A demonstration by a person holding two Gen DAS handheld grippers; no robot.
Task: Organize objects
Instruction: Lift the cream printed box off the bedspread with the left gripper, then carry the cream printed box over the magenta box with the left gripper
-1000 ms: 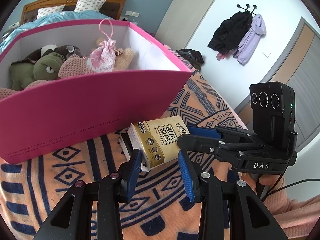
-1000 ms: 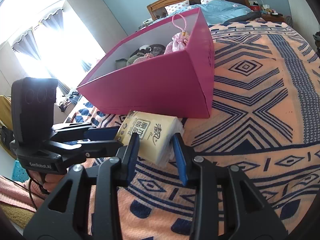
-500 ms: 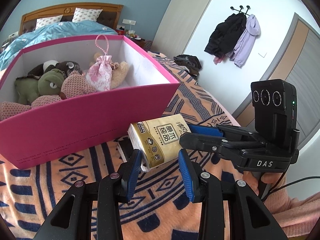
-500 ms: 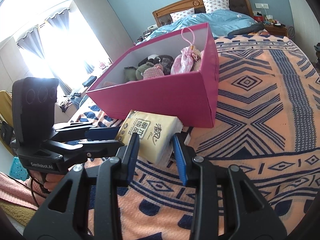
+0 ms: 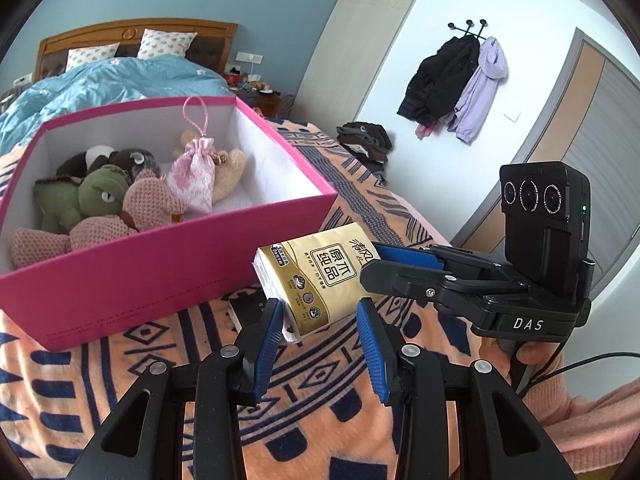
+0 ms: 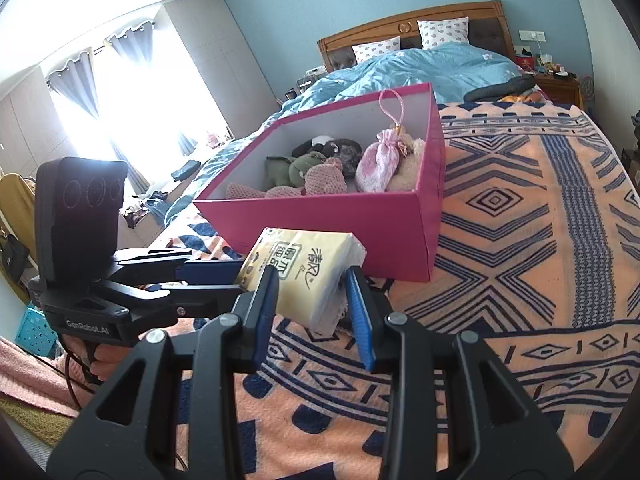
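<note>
We see a bed with a wooden headboard [image 6: 412, 20], two patterned pillows [image 5: 166, 44] and a rumpled blue duvet [image 6: 420, 66]. Black and lilac coats [image 5: 456, 80] hang from wall hooks beside a door [image 5: 600, 152]. Grey curtains [image 6: 76, 84] frame a bright window. Small items, perhaps toiletries, crowd a bedside table [image 6: 558, 80].

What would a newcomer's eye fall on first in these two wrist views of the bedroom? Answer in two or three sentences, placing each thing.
First the bright pink box on the patterned orange blanket, with plush toys and a pink drawstring pouch inside. Just in front of it, a yellow tissue pack is held above the blanket between the left gripper and right gripper, which meet it from two sides.
</note>
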